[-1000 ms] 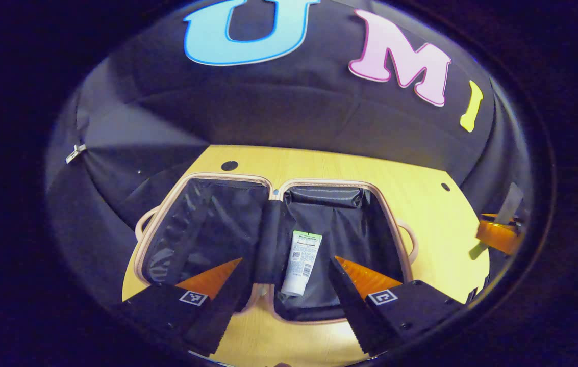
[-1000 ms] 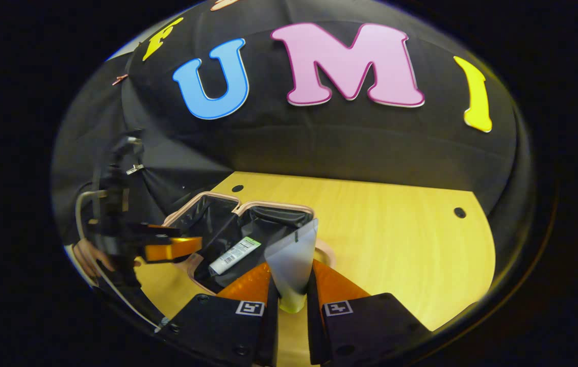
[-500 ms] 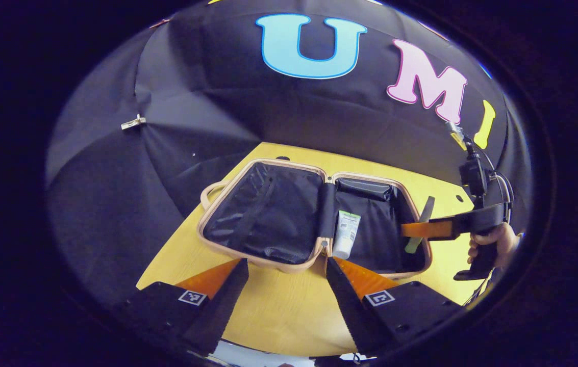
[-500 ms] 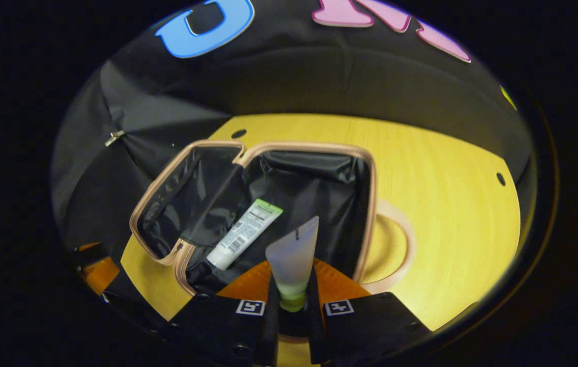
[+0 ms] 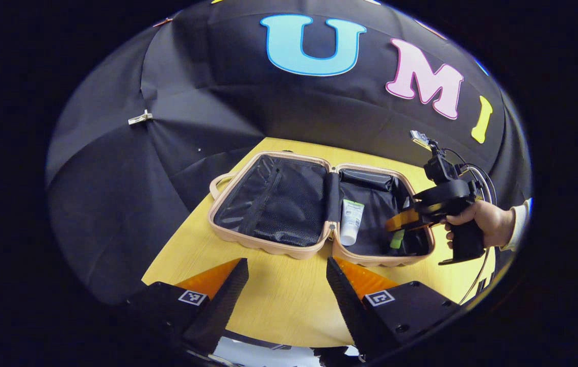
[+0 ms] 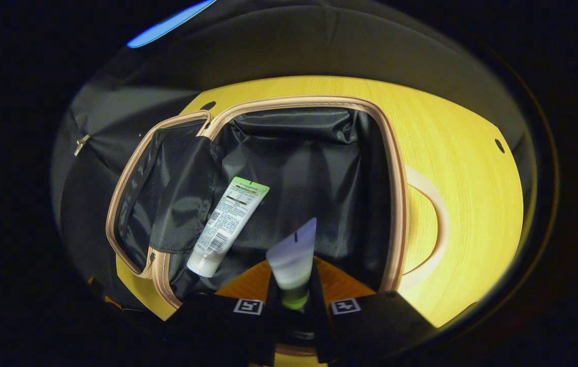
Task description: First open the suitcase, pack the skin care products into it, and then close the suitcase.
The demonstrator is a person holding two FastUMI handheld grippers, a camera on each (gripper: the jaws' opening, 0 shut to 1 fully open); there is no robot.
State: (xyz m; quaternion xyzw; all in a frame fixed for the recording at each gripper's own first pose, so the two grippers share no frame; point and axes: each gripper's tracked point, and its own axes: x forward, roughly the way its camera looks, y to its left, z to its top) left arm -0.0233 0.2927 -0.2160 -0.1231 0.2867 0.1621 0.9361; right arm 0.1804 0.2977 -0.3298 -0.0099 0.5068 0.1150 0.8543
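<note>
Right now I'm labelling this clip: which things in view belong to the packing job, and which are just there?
Job: open suitcase, white tube lying inside, green-capped tube in right gripper.
Just there: table, left gripper, open and holding nothing.

Right tongs [image 5: 396,224] dip into the open suitcase [image 5: 278,248] (white tube [image 5: 351,221] inside), while left tongs [image 5: 286,285] gape.

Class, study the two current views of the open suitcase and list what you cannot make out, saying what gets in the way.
1. Cap end of the held tube: right gripper view, hidden between the right gripper fingers.
2. Print on the white tube: too small in both views.
3. Suitcase floor beside the held tube: left gripper view, covered by the right gripper.
4. Mesh pocket contents: left gripper view, too dark.
</note>
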